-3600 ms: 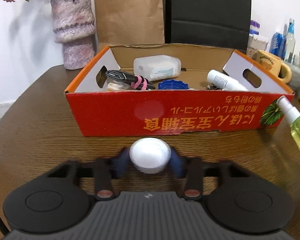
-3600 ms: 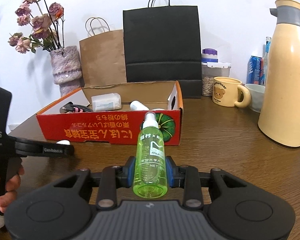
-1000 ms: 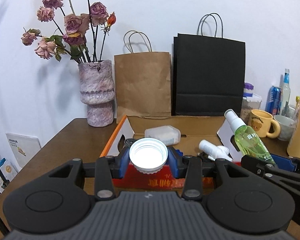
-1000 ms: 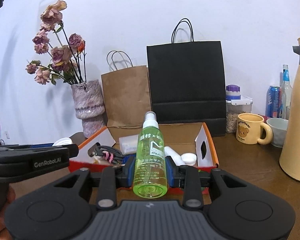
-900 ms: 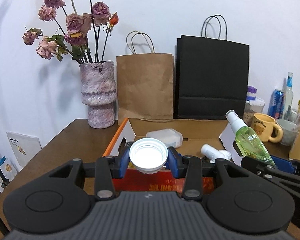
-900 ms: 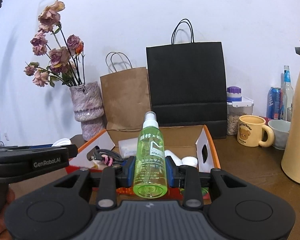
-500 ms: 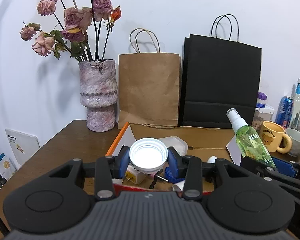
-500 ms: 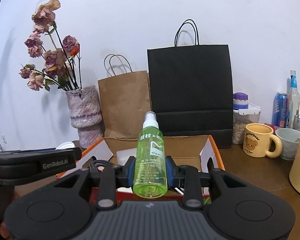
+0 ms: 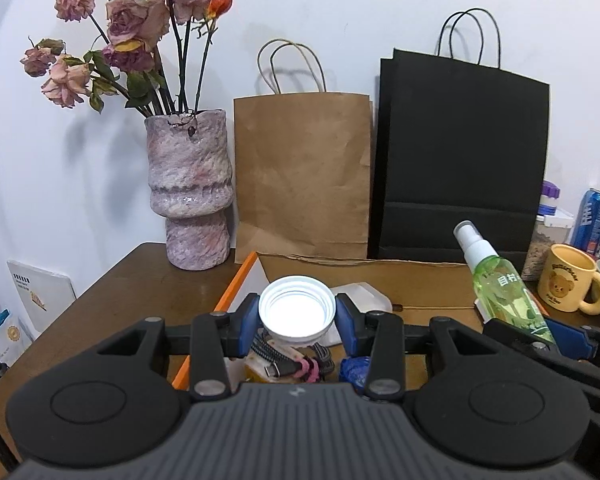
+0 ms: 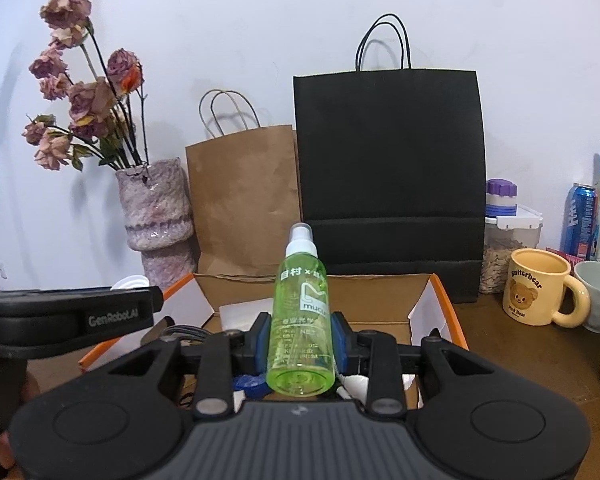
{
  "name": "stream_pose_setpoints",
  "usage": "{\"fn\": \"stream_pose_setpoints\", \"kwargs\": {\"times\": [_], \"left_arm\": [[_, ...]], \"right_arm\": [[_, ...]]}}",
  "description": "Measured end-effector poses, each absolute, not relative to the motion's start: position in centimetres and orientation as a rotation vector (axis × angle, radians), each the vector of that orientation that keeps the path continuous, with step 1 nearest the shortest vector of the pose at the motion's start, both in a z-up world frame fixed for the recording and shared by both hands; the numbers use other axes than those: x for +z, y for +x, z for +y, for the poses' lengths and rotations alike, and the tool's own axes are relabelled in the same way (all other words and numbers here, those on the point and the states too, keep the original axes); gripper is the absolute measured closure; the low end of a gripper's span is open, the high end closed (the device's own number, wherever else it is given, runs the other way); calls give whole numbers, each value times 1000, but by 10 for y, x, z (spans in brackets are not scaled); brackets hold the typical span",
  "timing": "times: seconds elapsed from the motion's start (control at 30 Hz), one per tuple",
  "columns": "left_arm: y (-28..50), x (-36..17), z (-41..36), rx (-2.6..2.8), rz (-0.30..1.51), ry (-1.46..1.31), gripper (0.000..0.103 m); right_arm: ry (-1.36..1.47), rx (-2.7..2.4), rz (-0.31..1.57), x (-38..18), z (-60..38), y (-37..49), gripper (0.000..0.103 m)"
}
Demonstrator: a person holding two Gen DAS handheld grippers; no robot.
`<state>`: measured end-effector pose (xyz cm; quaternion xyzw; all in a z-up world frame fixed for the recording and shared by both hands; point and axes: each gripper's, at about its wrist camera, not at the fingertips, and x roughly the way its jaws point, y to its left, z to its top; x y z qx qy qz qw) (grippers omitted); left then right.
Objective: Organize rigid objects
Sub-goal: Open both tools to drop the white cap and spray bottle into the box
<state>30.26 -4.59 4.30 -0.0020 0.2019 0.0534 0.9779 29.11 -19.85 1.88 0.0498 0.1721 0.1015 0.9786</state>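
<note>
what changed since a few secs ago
Both grippers rose from the table in front of the box to above it, moving forward. The left gripper still clamps the white cap, the right gripper the green spray bottle. Nothing released.

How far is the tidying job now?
Done: a cable bundle and a translucent container already lie in the cardboard box. In hand: the left gripper holds a white cap, the right gripper a green spray bottle, both above the box. Left: releasing both inside.

bright even light, sharp, fisheye-warped edges
</note>
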Motion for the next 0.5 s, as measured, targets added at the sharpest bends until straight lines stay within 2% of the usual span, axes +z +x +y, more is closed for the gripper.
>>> {"fn": "stream_pose_setpoints", "kwargs": {"times": [0.5], "left_arm": [[348, 29, -41, 130, 439, 45, 62]], "right_arm": [[73, 202, 383, 8, -199, 336, 73]]}}
